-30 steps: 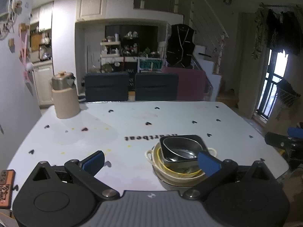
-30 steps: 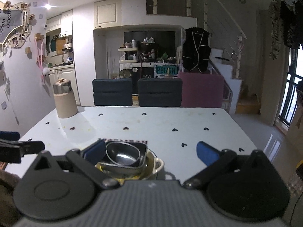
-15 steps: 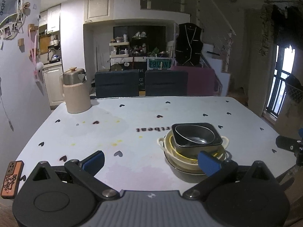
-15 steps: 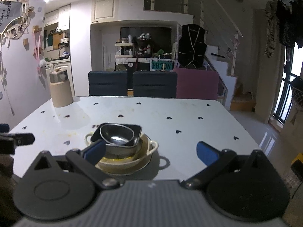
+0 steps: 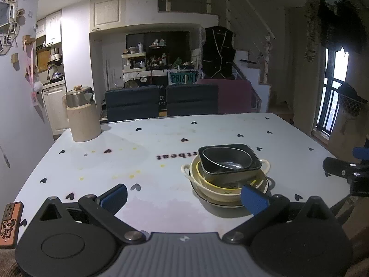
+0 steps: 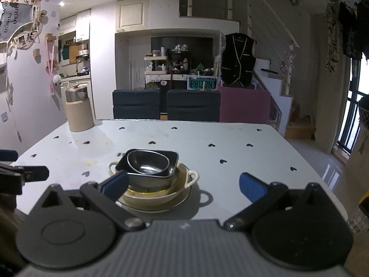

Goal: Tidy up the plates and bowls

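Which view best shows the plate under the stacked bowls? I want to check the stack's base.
The right wrist view: the flat plate shows its rim clear along the near right. In the left wrist view the plate shows only a thin edge, partly behind a blue finger.

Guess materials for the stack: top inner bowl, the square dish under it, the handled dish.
Oval bowl: likely stainless steel, with sharp mirror-like highlights in its dark basin. Square dish: matte black, no glare; glazed ceramic or melamine, cannot tell. Handled dish: cream, glossy, thick rim and moulded loop handles, probably glazed ceramic. Yellow-rimmed bowl nested inside it looks glazed too.
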A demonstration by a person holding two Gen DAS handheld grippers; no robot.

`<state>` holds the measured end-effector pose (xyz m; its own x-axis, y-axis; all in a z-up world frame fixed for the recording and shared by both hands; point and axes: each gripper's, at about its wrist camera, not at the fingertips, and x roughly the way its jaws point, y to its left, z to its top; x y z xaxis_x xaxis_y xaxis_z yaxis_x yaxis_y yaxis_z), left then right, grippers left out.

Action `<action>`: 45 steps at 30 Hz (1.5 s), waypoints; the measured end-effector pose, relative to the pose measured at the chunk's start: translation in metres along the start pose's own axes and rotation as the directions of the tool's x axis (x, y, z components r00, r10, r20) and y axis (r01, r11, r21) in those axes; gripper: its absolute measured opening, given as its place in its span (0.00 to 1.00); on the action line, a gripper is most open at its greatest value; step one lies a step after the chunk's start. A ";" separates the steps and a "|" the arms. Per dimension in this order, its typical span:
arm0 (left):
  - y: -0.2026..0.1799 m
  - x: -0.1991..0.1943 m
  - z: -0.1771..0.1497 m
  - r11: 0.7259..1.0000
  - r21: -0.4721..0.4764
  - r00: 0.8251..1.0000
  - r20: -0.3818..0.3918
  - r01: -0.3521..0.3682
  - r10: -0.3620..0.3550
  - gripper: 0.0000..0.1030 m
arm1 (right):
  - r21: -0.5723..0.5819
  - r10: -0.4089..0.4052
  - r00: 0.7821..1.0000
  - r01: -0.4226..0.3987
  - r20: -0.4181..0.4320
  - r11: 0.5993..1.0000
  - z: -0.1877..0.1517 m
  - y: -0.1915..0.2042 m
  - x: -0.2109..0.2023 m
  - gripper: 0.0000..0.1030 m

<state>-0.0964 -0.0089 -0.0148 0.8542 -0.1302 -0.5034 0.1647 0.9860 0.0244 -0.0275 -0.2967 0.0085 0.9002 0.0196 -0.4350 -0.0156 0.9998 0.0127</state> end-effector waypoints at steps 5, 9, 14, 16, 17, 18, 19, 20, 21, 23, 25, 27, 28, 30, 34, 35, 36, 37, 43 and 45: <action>0.001 0.000 0.000 1.000 -0.005 1.000 0.000 -0.006 0.006 1.00 | 0.000 0.000 1.000 0.000 0.001 1.000 -0.002 0.000 0.000 1.00; 0.002 0.000 0.000 1.000 -0.010 1.000 -0.001 -0.007 0.007 1.00 | 0.001 -0.001 1.000 0.001 0.005 1.000 -0.002 0.000 0.000 1.00; 0.002 0.000 0.000 1.000 -0.009 1.000 -0.001 -0.007 0.007 1.00 | 0.002 -0.003 1.000 0.003 0.006 1.000 -0.001 0.000 0.001 1.00; 0.002 0.000 0.000 1.000 -0.009 1.000 -0.001 -0.007 0.007 1.00 | 0.003 -0.003 1.000 0.003 0.007 1.000 -0.001 -0.001 0.001 1.00; 0.002 0.000 0.000 1.000 -0.009 1.000 -0.001 -0.007 0.007 1.00 | 0.003 -0.004 1.000 0.004 0.007 1.000 -0.001 -0.001 0.002 1.00; 0.002 0.000 0.000 1.000 -0.009 1.000 -0.001 -0.007 0.007 1.00 | 0.003 -0.004 1.000 0.004 0.007 1.000 -0.001 -0.001 0.002 1.00; 0.002 0.000 0.000 1.000 -0.008 1.000 -0.001 -0.007 0.007 1.00 | 0.003 -0.004 1.000 0.004 0.008 1.000 -0.001 -0.001 0.002 1.00; 0.002 0.000 0.000 1.000 -0.009 1.000 -0.001 -0.007 0.007 1.00 | 0.003 -0.005 1.000 0.004 0.008 1.000 -0.001 -0.001 0.002 1.00; 0.002 0.000 0.000 1.000 -0.009 1.000 -0.001 -0.007 0.007 1.00 | 0.003 -0.005 1.000 0.005 0.008 1.000 -0.001 -0.001 0.003 1.00; 0.002 0.000 0.000 1.000 -0.009 1.000 -0.001 -0.008 0.008 1.00 | 0.003 -0.005 1.000 0.004 0.008 1.000 -0.001 -0.001 0.002 1.00; 0.003 0.001 0.000 1.000 -0.010 1.000 -0.002 -0.008 0.008 1.00 | 0.003 -0.005 1.000 0.005 0.007 1.000 -0.001 0.000 0.002 1.00; 0.003 0.001 0.000 1.000 -0.010 1.000 -0.001 -0.007 0.007 1.00 | 0.003 -0.006 1.000 0.005 0.008 1.000 -0.001 0.000 0.002 1.00; 0.003 0.001 0.000 1.000 -0.009 1.000 -0.001 -0.008 0.007 1.00 | 0.003 -0.005 1.000 0.005 0.007 1.000 -0.002 0.000 0.002 1.00; 0.003 0.001 0.000 1.000 -0.009 1.000 -0.002 -0.008 0.008 1.00 | 0.004 -0.006 1.000 0.006 0.008 1.000 -0.002 0.000 0.002 1.00; 0.003 0.001 0.000 1.000 -0.009 1.000 -0.001 -0.008 0.008 1.00 | 0.004 -0.006 1.000 0.006 0.009 1.000 -0.003 0.001 0.002 1.00; 0.003 0.001 0.000 1.000 -0.009 1.000 -0.001 -0.008 0.008 1.00 | 0.004 -0.006 1.000 0.006 0.008 1.000 -0.002 0.001 0.002 1.00; 0.003 0.000 0.000 1.000 -0.009 1.000 -0.001 -0.008 0.008 1.00 | 0.004 -0.006 1.000 0.006 0.009 1.000 -0.003 0.001 0.002 1.00; 0.003 0.000 0.000 1.000 -0.009 1.000 -0.001 -0.008 0.008 1.00 | 0.004 -0.007 1.000 0.007 0.009 1.000 -0.003 0.001 0.002 1.00; 0.003 0.000 0.000 1.000 -0.009 1.000 -0.002 -0.008 0.008 1.00 | 0.004 -0.007 1.000 0.007 0.009 1.000 -0.003 0.002 0.002 1.00; 0.003 0.000 0.000 1.000 -0.009 1.000 -0.002 -0.008 0.008 1.00 | 0.005 -0.008 1.000 0.008 0.009 1.000 -0.003 0.002 0.002 1.00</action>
<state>-0.0954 -0.0057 -0.0148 0.8547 -0.1222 -0.5046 0.1535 0.9879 0.0207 -0.0267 -0.2950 0.0052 0.9041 0.0118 -0.4272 -0.0066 0.9999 0.0138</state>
